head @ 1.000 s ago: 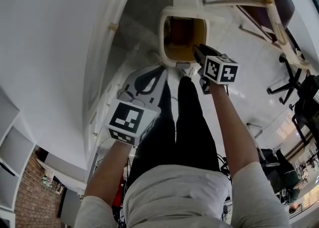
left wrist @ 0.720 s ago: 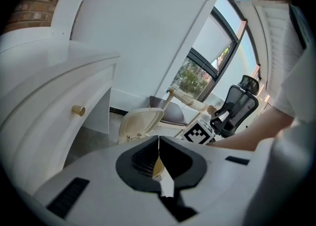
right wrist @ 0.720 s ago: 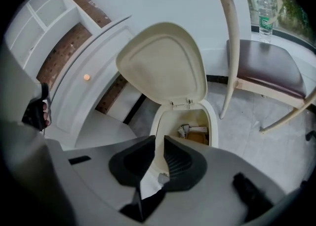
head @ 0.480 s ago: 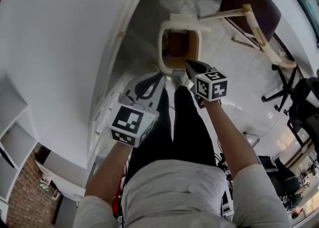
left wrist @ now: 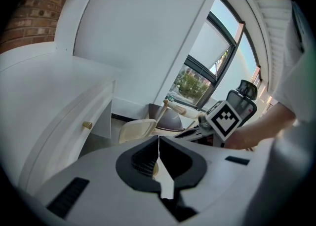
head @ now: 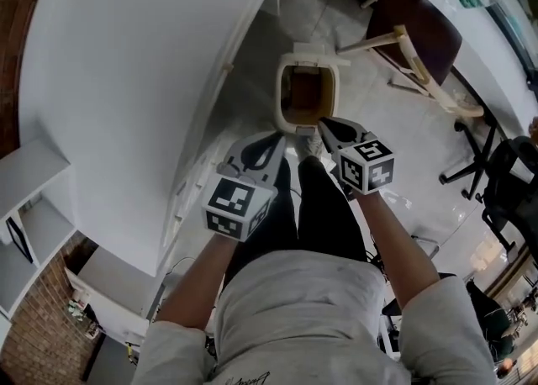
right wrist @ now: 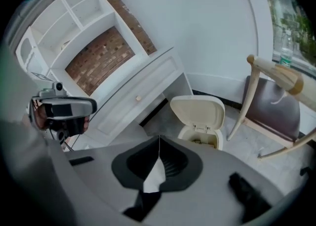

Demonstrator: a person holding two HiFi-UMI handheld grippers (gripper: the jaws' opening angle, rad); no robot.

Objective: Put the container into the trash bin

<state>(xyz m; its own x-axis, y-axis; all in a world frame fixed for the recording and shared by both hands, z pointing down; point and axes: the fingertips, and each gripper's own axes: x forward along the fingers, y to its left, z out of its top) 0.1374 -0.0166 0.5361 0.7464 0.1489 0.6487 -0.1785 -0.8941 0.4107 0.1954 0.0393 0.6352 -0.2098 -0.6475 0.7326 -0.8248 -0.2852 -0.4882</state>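
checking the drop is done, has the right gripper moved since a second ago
Yes. In the head view the right gripper has pulled back from over the open trash bin to just off its near rim.

trash bin (right wrist: 198, 112): base hidden behind right tongs (right wrist: 159, 140) | contents: unclear

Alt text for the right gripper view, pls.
The right tool, jaws shut and empty, points down toward a cream plastic trash bin with its lid raised. The bin stands on a grey floor near a white cabinet; a wooden chair with a dark seat is at right.
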